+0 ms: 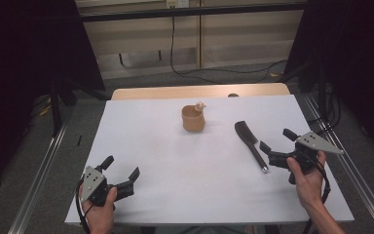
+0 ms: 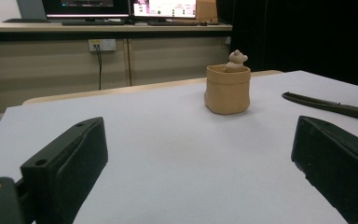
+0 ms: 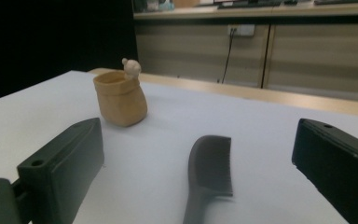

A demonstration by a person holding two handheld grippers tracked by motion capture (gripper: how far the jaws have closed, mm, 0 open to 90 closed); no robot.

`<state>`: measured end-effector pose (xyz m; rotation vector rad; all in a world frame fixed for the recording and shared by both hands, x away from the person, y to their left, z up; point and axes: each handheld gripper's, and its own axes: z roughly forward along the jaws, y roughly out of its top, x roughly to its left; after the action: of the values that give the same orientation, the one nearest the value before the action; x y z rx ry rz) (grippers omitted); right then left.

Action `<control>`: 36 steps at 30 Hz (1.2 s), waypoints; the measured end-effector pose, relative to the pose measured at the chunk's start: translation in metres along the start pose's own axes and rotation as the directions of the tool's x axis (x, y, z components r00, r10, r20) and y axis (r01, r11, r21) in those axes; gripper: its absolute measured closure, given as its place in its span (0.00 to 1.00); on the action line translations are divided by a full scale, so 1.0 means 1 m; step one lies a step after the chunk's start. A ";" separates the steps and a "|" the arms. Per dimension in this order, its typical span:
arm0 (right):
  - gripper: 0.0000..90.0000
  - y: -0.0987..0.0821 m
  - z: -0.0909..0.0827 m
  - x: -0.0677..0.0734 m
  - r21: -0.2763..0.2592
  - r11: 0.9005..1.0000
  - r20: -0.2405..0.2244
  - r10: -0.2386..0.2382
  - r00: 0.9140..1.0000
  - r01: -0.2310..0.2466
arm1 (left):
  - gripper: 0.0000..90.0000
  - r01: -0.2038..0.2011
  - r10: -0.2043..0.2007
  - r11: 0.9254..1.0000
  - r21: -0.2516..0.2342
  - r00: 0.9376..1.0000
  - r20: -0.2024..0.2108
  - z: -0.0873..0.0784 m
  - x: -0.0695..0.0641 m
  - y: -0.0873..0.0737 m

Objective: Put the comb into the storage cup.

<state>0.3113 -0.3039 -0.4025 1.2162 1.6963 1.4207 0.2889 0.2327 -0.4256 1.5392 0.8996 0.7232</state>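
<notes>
Nearest the person, the left tongs (image 1: 121,166) sit low over the front left part of the white worktop (image 1: 165,165), held in the left hand (image 1: 100,207), with the jaws spread wide and nothing between them. At the front right, the right hand (image 1: 308,183) holds the right tongs (image 1: 276,140) just above the worktop edge, jaws likewise spread and empty.

Just beside the right tongs lies a dark comb (image 1: 250,143), flat on the worktop, its handle toward the person and its toothed head pointing away; in the right gripper view the comb (image 3: 209,175) lies between the two jaws but farther along, untouched.

Farther back, near the middle, stands a small tan pot (image 1: 193,118) shaped like a sack, upright, with a little pale figure (image 1: 199,105) on its rim.

Beyond the worktop, a wall socket (image 2: 102,45) with a cable, and lit monitors (image 2: 164,7) on a counter; their writing is too small to read.
</notes>
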 end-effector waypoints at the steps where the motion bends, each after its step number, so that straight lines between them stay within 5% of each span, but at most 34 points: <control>1: 0.02 0.000 0.000 0.000 0.000 1.000 0.000 0.000 1.000 0.000 | 0.04 0.000 0.000 1.000 0.000 1.000 0.000 0.000 0.000 0.000; 6: 0.02 -0.002 0.012 -0.003 0.083 0.996 -0.019 0.017 1.000 -0.016 | 0.04 -0.004 0.004 1.000 -0.002 1.000 0.009 0.000 0.000 0.001; 11: 0.01 0.002 0.021 -0.011 0.084 0.996 0.032 0.017 0.999 -0.020 | 0.04 -0.006 0.006 1.000 0.008 1.000 0.017 0.003 0.000 0.000; 20: 0.01 0.005 0.041 -0.018 0.154 0.988 0.003 0.011 1.000 -0.012 | 0.04 -0.007 0.007 1.000 0.003 1.000 0.012 0.004 0.000 0.001; 25: 0.02 0.007 0.051 -0.020 0.221 0.975 -0.013 0.020 1.000 -0.017 | 0.04 -0.008 0.008 1.000 0.004 1.000 0.013 0.004 0.001 0.001; 27: 0.02 0.014 0.053 -0.021 0.276 0.961 -0.035 0.007 0.999 0.003 | 0.04 -0.004 0.004 1.000 0.005 1.000 0.014 0.005 0.001 0.000; 29: 0.02 0.016 0.054 -0.022 0.290 0.957 -0.045 0.016 0.999 -0.002 | 0.04 -0.010 0.010 1.000 0.006 1.000 0.015 0.005 0.001 0.001; 30: 0.02 0.020 0.057 -0.024 0.324 0.946 -0.074 0.034 0.997 -0.008 | 0.04 -0.013 0.013 1.000 0.008 1.000 0.019 0.005 0.001 0.001; 36: 0.03 0.022 0.064 -0.026 0.383 0.924 -0.100 0.056 0.993 -0.013 | 0.04 -0.007 0.007 1.000 0.005 1.000 0.020 0.005 0.002 0.000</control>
<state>0.3836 -0.3011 -0.3989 1.3986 2.1090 1.2289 0.2940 0.2314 -0.4261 1.5523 0.8826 0.7099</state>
